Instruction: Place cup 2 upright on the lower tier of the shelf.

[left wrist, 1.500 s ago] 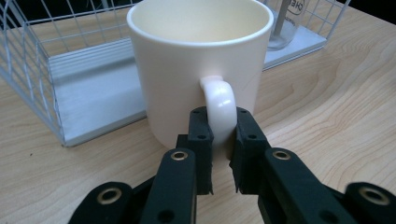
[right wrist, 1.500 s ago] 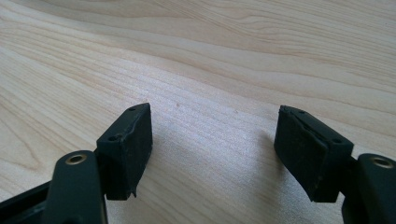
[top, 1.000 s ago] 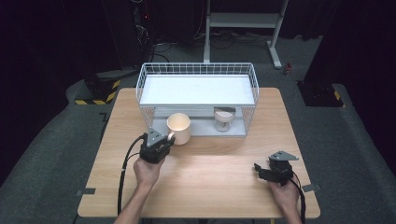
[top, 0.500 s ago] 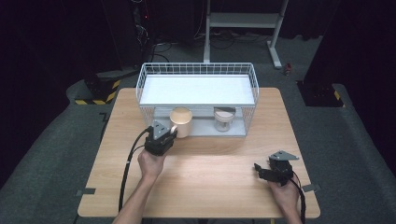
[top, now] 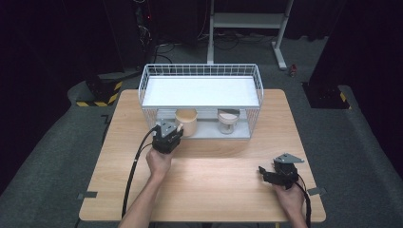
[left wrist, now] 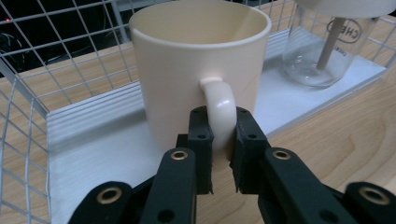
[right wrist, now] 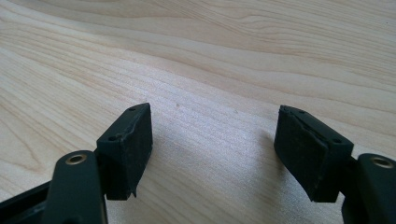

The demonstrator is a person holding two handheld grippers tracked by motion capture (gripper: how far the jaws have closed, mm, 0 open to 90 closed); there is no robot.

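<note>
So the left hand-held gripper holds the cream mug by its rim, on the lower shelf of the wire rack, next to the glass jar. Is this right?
Not quite. The left hand-held gripper holds the mug by its handle, not its rim, as the left gripper view shows. The rest is right: lower shelf of the wire rack, beside the glass jar.

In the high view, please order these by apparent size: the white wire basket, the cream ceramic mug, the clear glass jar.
1. White wire basket, clearly the largest.
2. Cream ceramic mug and clear glass jar: they look alike, both partly hidden under the shelf, so I do not rank them.
</note>
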